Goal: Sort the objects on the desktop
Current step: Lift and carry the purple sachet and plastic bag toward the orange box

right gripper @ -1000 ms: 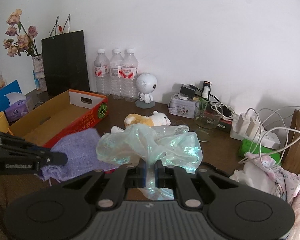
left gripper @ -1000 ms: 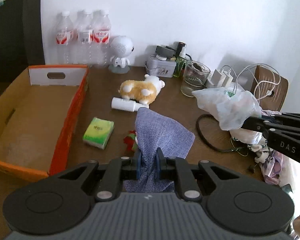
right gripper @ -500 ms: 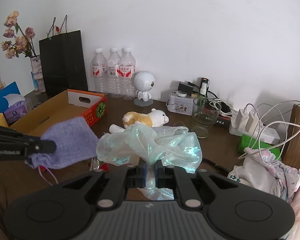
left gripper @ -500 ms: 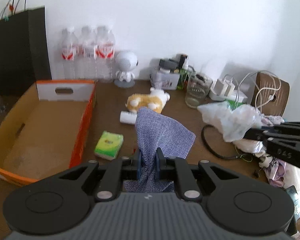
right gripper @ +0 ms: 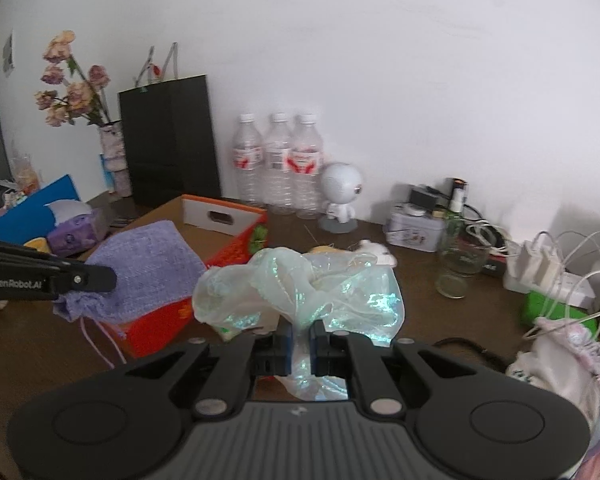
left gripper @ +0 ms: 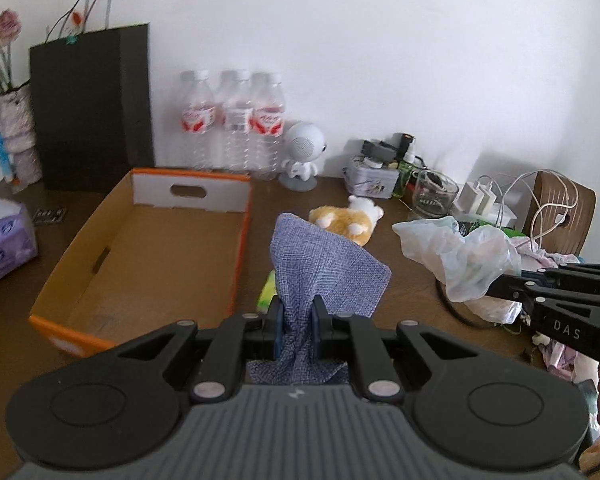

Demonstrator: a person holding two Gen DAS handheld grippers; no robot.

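My left gripper point(left gripper: 297, 322) is shut on a blue-purple woven cloth pouch point(left gripper: 326, 266) and holds it in the air just right of the open cardboard box point(left gripper: 148, 256). In the right wrist view the pouch point(right gripper: 144, 270) hangs over the box's orange corner point(right gripper: 236, 248). My right gripper point(right gripper: 301, 344) is shut on a crumpled iridescent plastic bag point(right gripper: 300, 288), held above the table; the bag also shows in the left wrist view point(left gripper: 460, 256). A plush toy point(left gripper: 346, 222) lies on the table behind the pouch. A green tissue pack point(left gripper: 268, 292) is mostly hidden by the pouch.
Three water bottles point(left gripper: 232, 124), a white robot figure point(left gripper: 302, 156) and a black paper bag point(left gripper: 92, 108) stand along the wall. A glass point(left gripper: 436, 198), a tin point(left gripper: 370, 182), chargers with cables point(left gripper: 500, 200) and clothes point(right gripper: 560, 364) crowd the right. A purple tissue pack point(left gripper: 4, 240) lies left.
Both grippers have risen and drawn back with their loads. The pouch has moved left toward the box; the table objects now look farther and lower.
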